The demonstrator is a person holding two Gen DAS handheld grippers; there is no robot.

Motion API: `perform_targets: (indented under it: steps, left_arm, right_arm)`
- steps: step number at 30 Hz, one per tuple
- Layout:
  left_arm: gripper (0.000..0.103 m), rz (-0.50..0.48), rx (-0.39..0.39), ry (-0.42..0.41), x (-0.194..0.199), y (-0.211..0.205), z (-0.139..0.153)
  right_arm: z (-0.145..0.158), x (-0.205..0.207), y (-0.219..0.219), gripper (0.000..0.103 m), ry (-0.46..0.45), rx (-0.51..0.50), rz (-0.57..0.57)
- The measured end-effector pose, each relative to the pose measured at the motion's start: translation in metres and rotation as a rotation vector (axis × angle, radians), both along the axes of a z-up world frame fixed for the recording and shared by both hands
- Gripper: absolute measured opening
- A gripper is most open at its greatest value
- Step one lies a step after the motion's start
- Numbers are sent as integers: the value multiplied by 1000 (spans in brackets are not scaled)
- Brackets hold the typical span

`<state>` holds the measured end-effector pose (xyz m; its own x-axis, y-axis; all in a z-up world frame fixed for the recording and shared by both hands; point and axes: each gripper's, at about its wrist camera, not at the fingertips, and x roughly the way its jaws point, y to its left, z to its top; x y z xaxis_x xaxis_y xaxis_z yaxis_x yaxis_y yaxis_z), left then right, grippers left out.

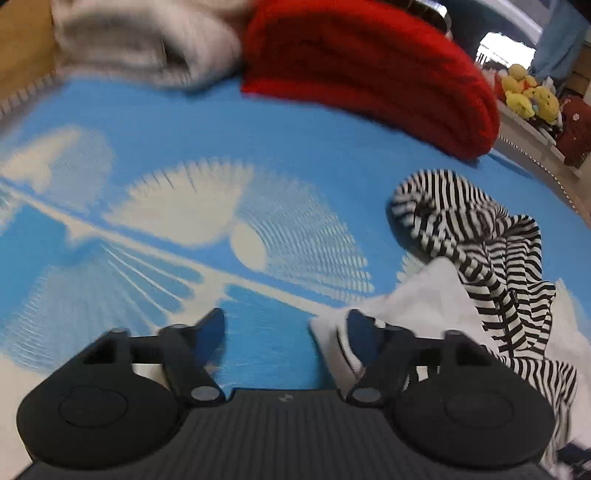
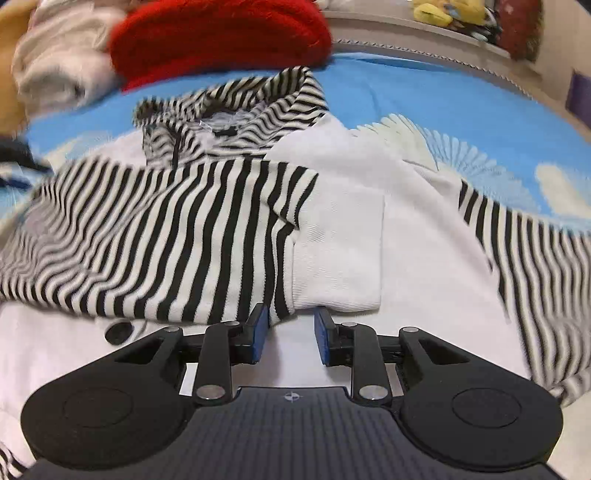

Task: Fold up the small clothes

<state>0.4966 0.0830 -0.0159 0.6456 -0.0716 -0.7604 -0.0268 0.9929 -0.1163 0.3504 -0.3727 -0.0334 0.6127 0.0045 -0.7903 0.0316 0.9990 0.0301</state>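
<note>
A black-and-white striped hooded garment with white panels (image 2: pixel 192 229) lies crumpled on the blue patterned bedspread (image 2: pixel 443 107). In the right wrist view my right gripper (image 2: pixel 290 332) is open, its blue pads on either side of a striped sleeve's white cuff (image 2: pixel 338 258), just short of it. In the left wrist view the garment (image 1: pixel 476 236) lies to the right. My left gripper (image 1: pixel 284 332) is open over the bedspread (image 1: pixel 221 147), its right fingertip (image 1: pixel 360 330) at the garment's white edge.
A folded red knit (image 1: pixel 365 70) and a folded beige garment (image 1: pixel 147 40) lie at the far side of the bed; both show in the right wrist view, red (image 2: pixel 221 33) and beige (image 2: pixel 62 62). Yellow plush toys (image 1: pixel 528 92) sit on a shelf beyond the bed.
</note>
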Motion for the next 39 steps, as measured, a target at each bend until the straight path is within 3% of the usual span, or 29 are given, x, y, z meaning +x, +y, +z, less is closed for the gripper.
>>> perform_targets:
  steps: [2, 5, 7, 8, 9, 10, 11, 12, 14, 16, 21, 23, 26, 29, 31, 35, 39]
  left_arm:
    - [84, -54, -7, -28, -18, -3, 13]
    - [85, -177, -70, -23, -42, -20, 23]
    - [85, -242, -23, -16, -47, -42, 16]
    - [85, -247, 47, -1, -45, -54, 7]
    - [85, -225, 129, 30, -37, -62, -5]
    - [85, -191, 183, 73, -29, -64, -18]
    - [85, -152, 179, 120, -23, -57, -29]
    - [87, -109, 119, 167, -17, -46, -36]
    - [87, -34, 5, 188, -21, -25, -35]
    - [88, -25, 3, 174, -35, -16, -21]
    - [96, -30, 24, 125, -110, -9, 35]
    - [103, -41, -26, 86, -157, -2, 53]
    - [103, -10, -103, 3, -226, 5, 56]
    - [103, 1, -126, 57, -270, 3, 44]
    - [103, 1, -55, 70, -285, -5, 41]
    - [103, -14, 32, -9, -305, -14, 53]
    - [103, 3, -17, 7, -309, -13, 54]
  right_arm:
    - [15, 3, 1, 29, -18, 10, -47]
    - [29, -4, 2, 43, -130, 38, -52]
    - [21, -3, 2, 46, -131, 39, -70]
    - [11, -2, -1, 46, -98, 53, -81]
    - [-2, 2, -3, 46, -52, 62, -90]
    - [-10, -2, -1, 46, -78, 54, -83]
    - [-11, -7, 5, 46, -99, 2, -48]
    - [-8, -7, 12, 47, -86, -50, -20]
    - [1, -5, 13, 50, -35, -56, -44]
    - [15, -4, 4, 50, 0, 0, -114]
    - [76, -31, -7, 61, -126, 72, -174]
    - [104, -48, -10, 66, -176, 123, -184]
    - [128, -99, -10, 77, -243, 214, -166]
    - [118, -162, -3, 80, -267, 239, -173]
    - [108, -192, 7, 80, -220, 212, -133]
    - [103, -232, 14, 80, -196, 221, -71]
    - [106, -248, 0, 80, -201, 242, -106]
